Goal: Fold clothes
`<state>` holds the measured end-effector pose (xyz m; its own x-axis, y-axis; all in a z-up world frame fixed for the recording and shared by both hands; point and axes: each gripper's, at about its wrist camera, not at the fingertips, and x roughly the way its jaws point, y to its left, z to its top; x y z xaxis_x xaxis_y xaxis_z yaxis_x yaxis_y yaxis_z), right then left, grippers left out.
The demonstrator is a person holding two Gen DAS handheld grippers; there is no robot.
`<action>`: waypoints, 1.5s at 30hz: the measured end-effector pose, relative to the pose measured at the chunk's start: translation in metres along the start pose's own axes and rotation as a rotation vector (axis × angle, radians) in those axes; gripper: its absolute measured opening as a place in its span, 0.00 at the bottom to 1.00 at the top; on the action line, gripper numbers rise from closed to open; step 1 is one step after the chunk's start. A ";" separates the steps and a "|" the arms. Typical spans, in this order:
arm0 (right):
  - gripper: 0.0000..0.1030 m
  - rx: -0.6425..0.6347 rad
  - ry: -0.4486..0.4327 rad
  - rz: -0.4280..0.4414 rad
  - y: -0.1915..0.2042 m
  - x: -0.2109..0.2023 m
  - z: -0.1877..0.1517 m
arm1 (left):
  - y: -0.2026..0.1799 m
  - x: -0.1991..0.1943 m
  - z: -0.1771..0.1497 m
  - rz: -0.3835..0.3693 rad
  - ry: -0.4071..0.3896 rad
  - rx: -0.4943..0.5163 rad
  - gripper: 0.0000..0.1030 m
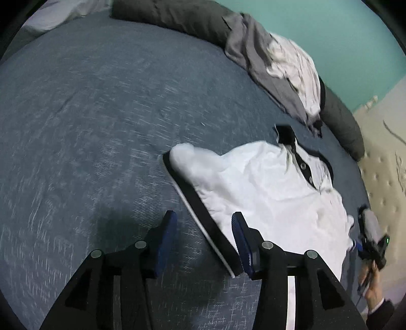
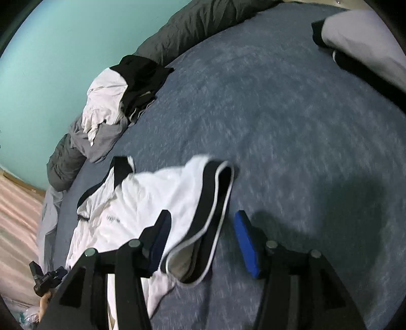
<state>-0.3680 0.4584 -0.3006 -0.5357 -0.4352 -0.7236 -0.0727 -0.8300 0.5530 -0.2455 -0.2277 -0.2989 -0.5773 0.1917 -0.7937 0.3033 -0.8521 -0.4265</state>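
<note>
Polo shirt hem motion-blurred

Polo shirt on bed; clothes pile behind, against pillows.

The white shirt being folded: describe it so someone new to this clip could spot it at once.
On the blue bedspread, look near the edge, in front of the open left gripper. The white shirt lies spread there, apart from the heap of clothes by the teal wall. Its black collar, buttoned placket and black hem band with a white stripe mark it.
</note>
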 end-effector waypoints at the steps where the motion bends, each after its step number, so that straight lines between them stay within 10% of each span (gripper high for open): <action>1: 0.52 0.000 0.000 0.005 0.000 -0.001 -0.004 | 0.005 0.001 -0.001 0.000 -0.002 -0.023 0.49; 16: 0.52 -0.009 0.058 0.051 0.018 0.017 -0.024 | -0.017 0.027 -0.033 -0.086 0.080 -0.009 0.52; 18: 0.51 -0.017 0.071 0.039 0.021 0.022 -0.028 | -0.020 0.029 -0.033 -0.076 0.079 0.009 0.43; 23: 0.12 -0.056 0.084 0.022 0.026 0.027 -0.032 | -0.024 0.028 -0.034 -0.073 0.086 0.047 0.03; 34: 0.03 -0.083 0.009 -0.008 0.015 -0.013 -0.006 | 0.005 -0.014 -0.013 -0.049 0.009 0.048 0.02; 45: 0.01 -0.070 0.096 -0.043 0.002 0.004 -0.019 | 0.008 0.011 -0.037 -0.010 0.137 0.053 0.03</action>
<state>-0.3542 0.4482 -0.3104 -0.4505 -0.4273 -0.7838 -0.0332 -0.8694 0.4931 -0.2216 -0.2142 -0.3267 -0.4699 0.2616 -0.8431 0.2558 -0.8737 -0.4137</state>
